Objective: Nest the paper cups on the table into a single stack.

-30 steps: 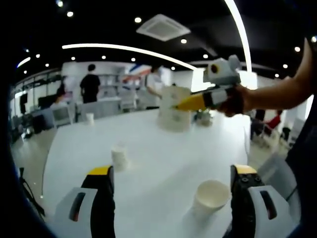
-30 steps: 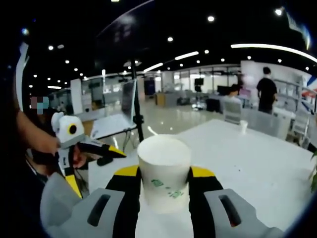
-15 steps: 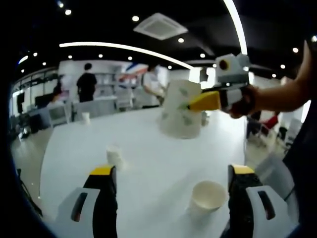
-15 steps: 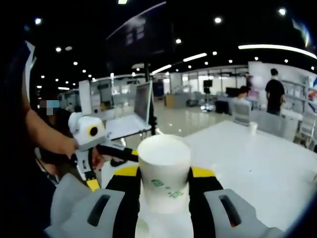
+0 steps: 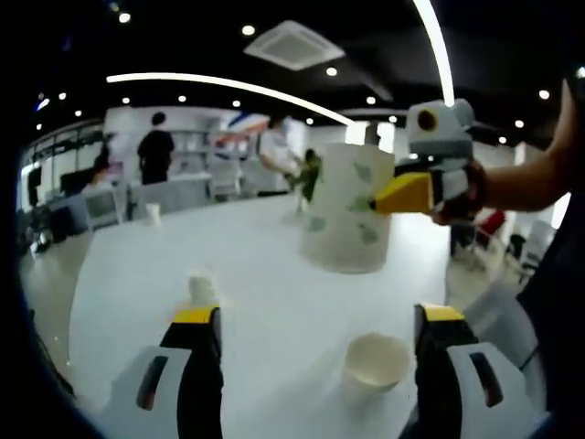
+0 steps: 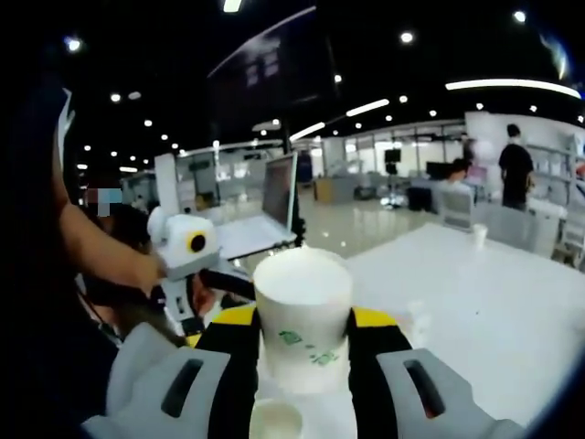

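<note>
- My right gripper (image 6: 303, 343) pinches a paper cup (image 6: 303, 315) between its two jaws, and the cup sits upright with its mouth up
- In the left gripper view I see that same cup in the air above the white table (image 5: 265, 274), with little green marks on its side
- My left gripper (image 5: 311, 366) has its jaws spread wide and holds nothing
- An open cup (image 5: 376, 360) stands on the table between my left jaws, close to the right one
- Another small cup (image 5: 202, 286) stands just past my left jaw, a bit farther out
- One more tiny cup (image 5: 152, 214) stands far away near the back edge of the table
- In the right gripper view I see a round cup rim (image 6: 275, 420) low down, under the cup I hold, but I cannot tell how near it is
- I think I am in the carrying step: one cup is picked up and is on its way to a cup that waits on the table
- Next I think I need to line up the bottom of my cup right over an open mouth and keep it straight
- Then I should go down slowly so it slides in and does not knock the other cup over
- My left gripper could hold the waiting cup steady, because paper cups are light and tip easily
</note>
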